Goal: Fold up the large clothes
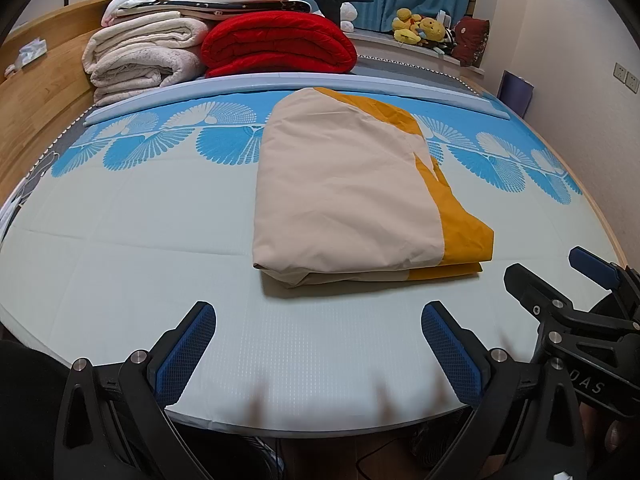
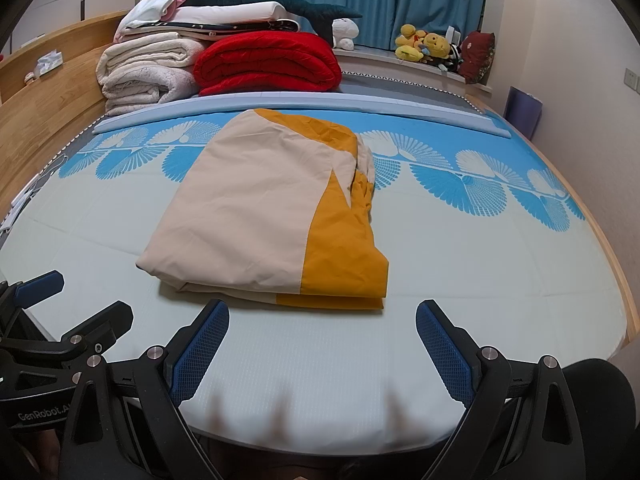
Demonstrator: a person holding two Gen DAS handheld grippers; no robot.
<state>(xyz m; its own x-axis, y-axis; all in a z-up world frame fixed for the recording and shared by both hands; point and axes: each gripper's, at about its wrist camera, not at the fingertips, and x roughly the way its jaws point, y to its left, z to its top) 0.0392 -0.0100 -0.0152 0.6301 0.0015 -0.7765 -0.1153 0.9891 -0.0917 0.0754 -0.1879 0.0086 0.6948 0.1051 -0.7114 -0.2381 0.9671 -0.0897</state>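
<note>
Left wrist view: folded beige-and-mustard cotton cloth (image 1: 352, 188) lying flat mid-bed on pale blue patterned sheet (image 1: 120, 280), just ahead of left tool (image 1: 320, 344), fingers spread w/ nothing between; right tool (image 2: 322, 344) likewise spread, empty. Prob. light, soft, floppy, layers apt to slide; best pinched at near stacked corners or thick folded edge. Legible: "GenRobot.A…" on left tool body in right wrist view, "…DAS" on right tool.
</note>
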